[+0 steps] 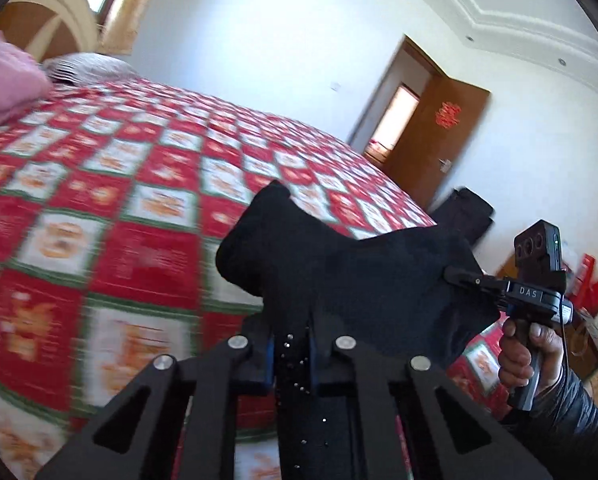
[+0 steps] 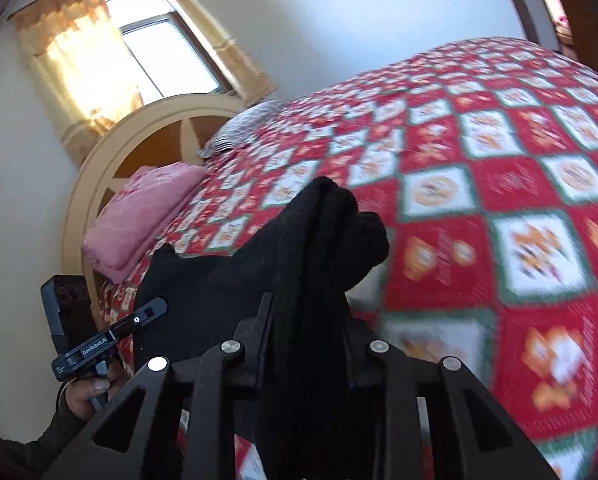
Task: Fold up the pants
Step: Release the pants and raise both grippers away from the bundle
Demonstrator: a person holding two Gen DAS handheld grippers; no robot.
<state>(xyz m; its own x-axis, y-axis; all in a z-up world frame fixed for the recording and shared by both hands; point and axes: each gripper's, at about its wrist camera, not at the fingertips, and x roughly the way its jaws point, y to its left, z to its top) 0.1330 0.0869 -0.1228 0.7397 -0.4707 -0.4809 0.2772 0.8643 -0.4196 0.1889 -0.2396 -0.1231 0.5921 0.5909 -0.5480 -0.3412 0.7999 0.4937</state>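
Black pants hang bunched in the air above a bed with a red, white and green checked cover. My left gripper is shut on one part of the cloth, which drapes over its fingers. At the right of the left wrist view, a hand holds my right gripper, clamped on the far edge of the same cloth. In the right wrist view the pants rise in a thick fold from my right gripper, which is shut on them. My left gripper pinches the cloth at the lower left.
A folded pink blanket and a striped pillow lie by the arched headboard. A curtained window is behind it. An open wooden door, a black item by the wall and red boxes stand past the bed.
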